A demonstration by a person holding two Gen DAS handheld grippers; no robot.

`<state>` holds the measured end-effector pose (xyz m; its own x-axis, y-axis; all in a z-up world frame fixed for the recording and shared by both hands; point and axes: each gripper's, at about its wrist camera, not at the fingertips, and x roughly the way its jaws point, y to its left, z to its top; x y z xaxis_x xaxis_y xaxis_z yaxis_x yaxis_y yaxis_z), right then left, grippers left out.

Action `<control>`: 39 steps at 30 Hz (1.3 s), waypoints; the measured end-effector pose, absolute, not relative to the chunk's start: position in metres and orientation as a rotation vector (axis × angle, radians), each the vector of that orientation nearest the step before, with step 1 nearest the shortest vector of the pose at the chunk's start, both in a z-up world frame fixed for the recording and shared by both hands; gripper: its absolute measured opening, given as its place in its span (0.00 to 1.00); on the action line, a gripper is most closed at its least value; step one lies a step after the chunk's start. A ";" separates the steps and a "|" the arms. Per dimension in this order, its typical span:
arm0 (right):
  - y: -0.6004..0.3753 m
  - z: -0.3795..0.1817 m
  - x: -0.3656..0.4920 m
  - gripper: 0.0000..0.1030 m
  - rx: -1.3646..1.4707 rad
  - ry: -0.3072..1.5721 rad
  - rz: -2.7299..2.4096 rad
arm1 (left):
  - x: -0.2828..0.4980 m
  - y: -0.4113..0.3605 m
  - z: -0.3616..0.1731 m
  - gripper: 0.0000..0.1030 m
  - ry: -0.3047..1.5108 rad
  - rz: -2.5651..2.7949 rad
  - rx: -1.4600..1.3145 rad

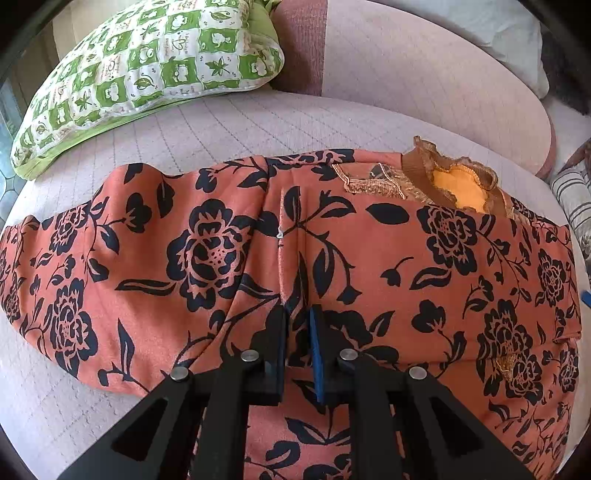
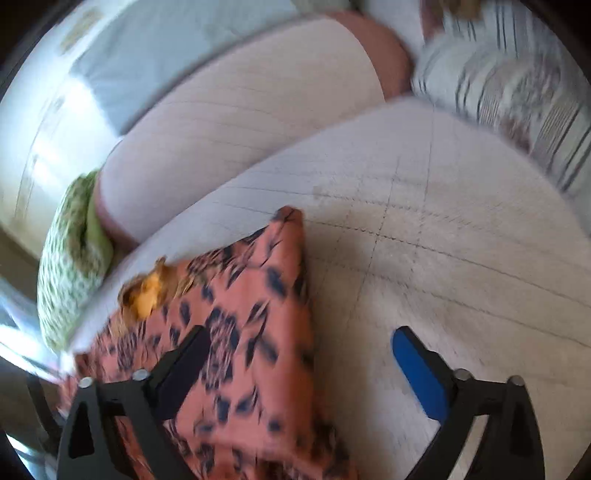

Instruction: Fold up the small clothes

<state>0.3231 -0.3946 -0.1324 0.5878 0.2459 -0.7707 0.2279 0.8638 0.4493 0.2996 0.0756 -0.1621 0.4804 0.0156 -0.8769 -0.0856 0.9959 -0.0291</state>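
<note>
A small orange-pink top (image 1: 369, 251) with a black flower print lies spread on a pale quilted cushion (image 1: 221, 125). Its frilled brown collar (image 1: 454, 177) with yellow lining is at the upper right. My left gripper (image 1: 298, 314) is shut on a raised fold of the top near its middle. In the blurred right wrist view the top (image 2: 240, 332) lies at lower left, its collar (image 2: 147, 291) to the left. My right gripper (image 2: 299, 343) is open and empty above the top's right edge, one finger over the fabric, the blue pad (image 2: 417, 373) over the bare cushion.
A green and white patterned pillow (image 1: 147, 62) lies at the back left. A pale pink backrest (image 1: 424, 74) runs behind the cushion. A striped pillow (image 2: 517, 85) lies at the right, and a white pillow (image 1: 509, 33) at the far back right.
</note>
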 end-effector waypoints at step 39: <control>-0.405 -0.090 0.270 0.92 0.360 0.942 0.043 | 0.281 0.058 -0.146 0.12 0.957 0.031 0.094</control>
<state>0.2705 -0.4054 -0.0900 0.5921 0.1920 -0.7826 0.1195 0.9395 0.3209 0.2811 0.0576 -0.1462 0.5758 0.0684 -0.8147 0.0147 0.9955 0.0940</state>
